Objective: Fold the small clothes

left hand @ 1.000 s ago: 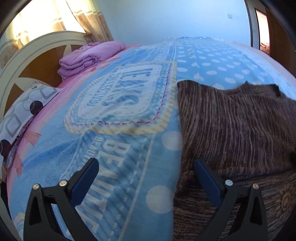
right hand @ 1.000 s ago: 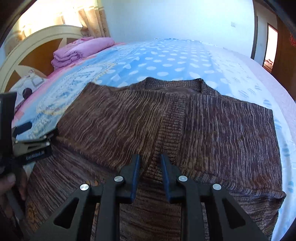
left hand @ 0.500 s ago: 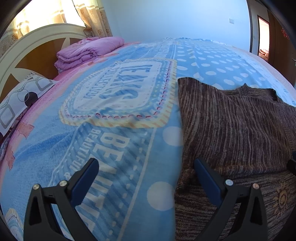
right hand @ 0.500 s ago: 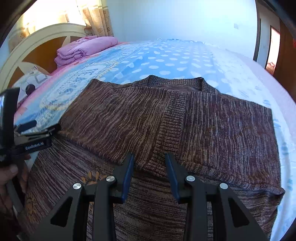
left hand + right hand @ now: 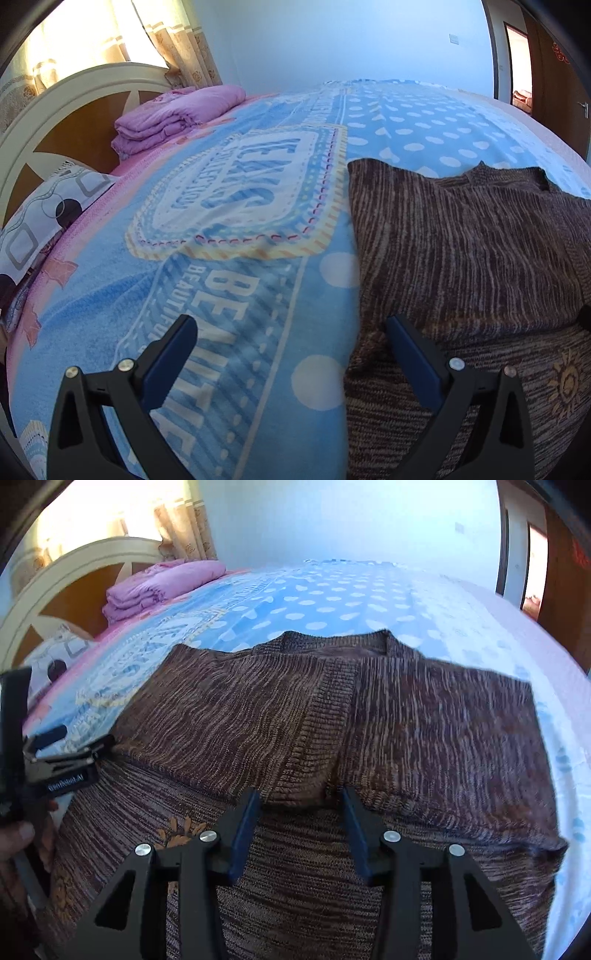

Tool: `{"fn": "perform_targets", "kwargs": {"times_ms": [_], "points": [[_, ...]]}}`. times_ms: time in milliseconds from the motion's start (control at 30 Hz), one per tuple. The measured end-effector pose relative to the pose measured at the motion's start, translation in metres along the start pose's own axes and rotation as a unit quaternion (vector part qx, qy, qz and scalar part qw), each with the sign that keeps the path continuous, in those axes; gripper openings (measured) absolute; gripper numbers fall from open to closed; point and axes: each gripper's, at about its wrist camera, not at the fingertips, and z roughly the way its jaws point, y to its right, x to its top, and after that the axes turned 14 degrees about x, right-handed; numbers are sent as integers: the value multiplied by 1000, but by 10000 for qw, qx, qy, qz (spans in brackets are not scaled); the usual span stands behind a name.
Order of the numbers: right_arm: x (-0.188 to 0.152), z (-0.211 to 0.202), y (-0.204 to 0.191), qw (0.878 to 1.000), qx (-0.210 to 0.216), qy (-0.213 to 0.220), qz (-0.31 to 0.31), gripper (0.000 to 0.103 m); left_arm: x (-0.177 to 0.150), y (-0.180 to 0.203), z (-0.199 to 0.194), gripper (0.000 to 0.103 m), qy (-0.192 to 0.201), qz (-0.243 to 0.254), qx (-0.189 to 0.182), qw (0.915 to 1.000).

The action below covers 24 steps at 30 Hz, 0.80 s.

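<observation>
A brown striped knit sweater (image 5: 406, 716) lies flat on the blue dotted blanket (image 5: 332, 602), with both sleeves folded in over its body and their cuffs meeting at the middle. My right gripper (image 5: 301, 805) is open and empty, just above the sleeve cuffs. In the left wrist view the sweater (image 5: 461, 258) fills the right side. My left gripper (image 5: 291, 336) is open wide and empty at the sweater's left edge, one finger over the blanket (image 5: 229, 295), the other over the knit. The left gripper also shows in the right wrist view (image 5: 70, 753).
A folded pink quilt (image 5: 173, 118) and a patterned pillow (image 5: 48, 214) lie by the white and wood headboard (image 5: 74, 107) at the left. A doorway (image 5: 521, 70) stands at the far right. The blanket stretches beyond the sweater.
My right gripper has opened, from nearly shut on the sleeve cuffs to open, and drawn back a little. The left gripper stays open and has barely moved.
</observation>
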Motion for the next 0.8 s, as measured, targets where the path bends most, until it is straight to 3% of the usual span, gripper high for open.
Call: {"fn": "perform_targets", "kwargs": {"times_ms": [233,400,467,567,700,800], "points": [[0,-24,4,9987,-214,435,128,47,-1,-9,8,103,-216,-220,-302,9991],[0,-46,46,9937,-895,491,471,47,-3,-15,11,103,-320,-408,-491,9974],[-4,-59,67,9909,-908,608,784,47,-3,-12,9,103,-290,-337,-404,9982],[-14,-59,90,9891,-861,231,1172,47,-2,-9,7,103,-245,-253,-302,9989],[-21,-70,94,9927,-911,111,781,46,-7,-16,-2,103,-257,-260,-383,9986],[-26,-79,102,9918,-966,96,832,46,-18,-21,-17,103,-215,-146,-403,9988]]}}
